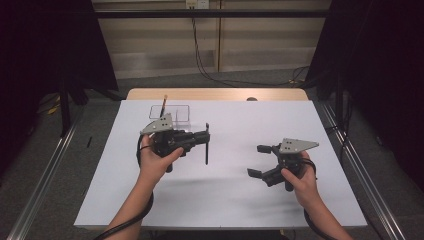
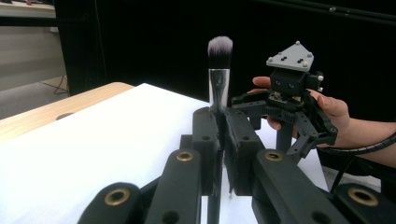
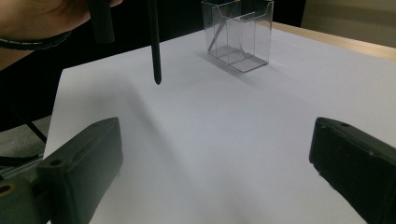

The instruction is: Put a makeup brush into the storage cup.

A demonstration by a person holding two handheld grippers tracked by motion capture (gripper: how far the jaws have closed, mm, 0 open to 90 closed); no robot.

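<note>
My left gripper (image 1: 205, 137) is shut on a black-handled makeup brush (image 1: 207, 150) and holds it upright above the white sheet. In the left gripper view the jaws (image 2: 223, 122) clamp the brush just below its silver ferrule, and the grey-tipped bristles (image 2: 219, 48) point up. My right gripper (image 1: 258, 161) stands open to the right of the brush, apart from it, with nothing between its fingers. In the right gripper view its wide-apart gripper (image 3: 217, 140) faces the brush handle's lower end (image 3: 156, 56), which hangs above the sheet.
A clear plastic box (image 1: 172, 116) stands at the back left of the white sheet (image 1: 225, 200), with a thin orange-tipped stick (image 1: 164, 104) leaning in it. The same box (image 3: 240, 32) is beyond the brush in the right gripper view. A wooden table edge (image 1: 215, 94) runs along the back.
</note>
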